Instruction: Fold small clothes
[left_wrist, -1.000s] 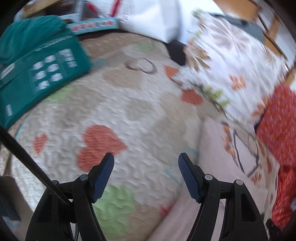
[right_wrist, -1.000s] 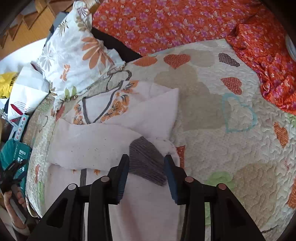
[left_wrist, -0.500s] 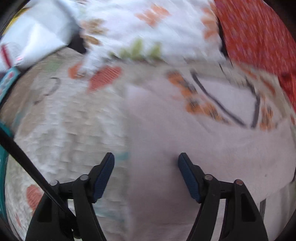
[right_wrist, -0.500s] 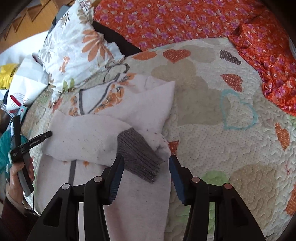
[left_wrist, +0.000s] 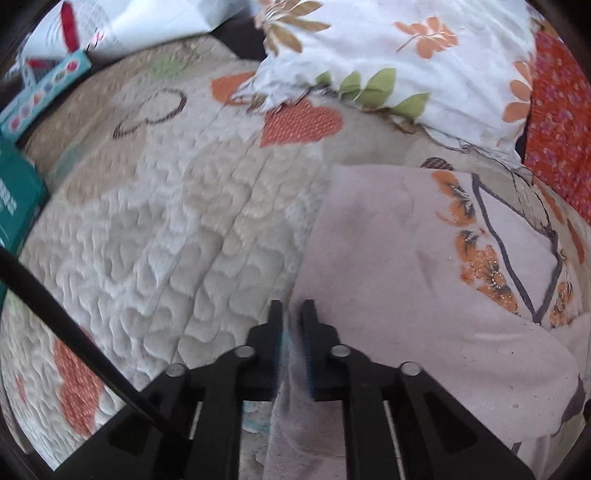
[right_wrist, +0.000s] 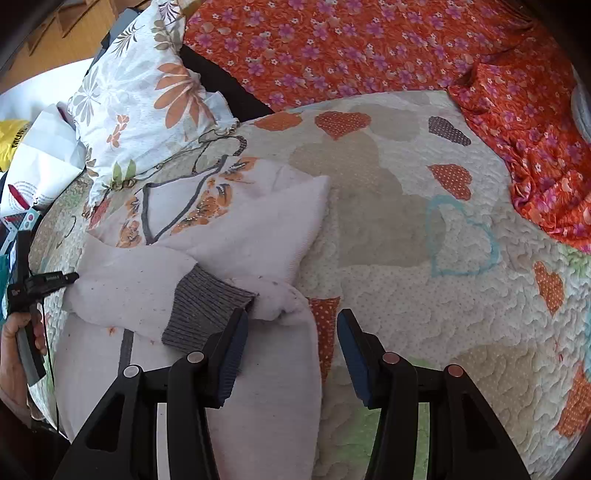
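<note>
Left wrist view: left gripper, wide apart half a second back, now clamped on the left edge of the pale pink flower-printed sweater lying on the heart-patterned quilt, probably ready to fold across; right gripper released above the grey ribbed cuff.

sweater: pale pink w/ orange flower print + dark grey outline, ribbed grey cuff. quilt: cream, stitched hearts in orange polka-dot, beige, green, one teal outline. pillow: white w/ orange flowers, green + brown leaves. bedsheet: orange-red w/ small pink/purple flowers. box at the left edge: teal w/ white print. gripper pads: blue on black frames.
</note>
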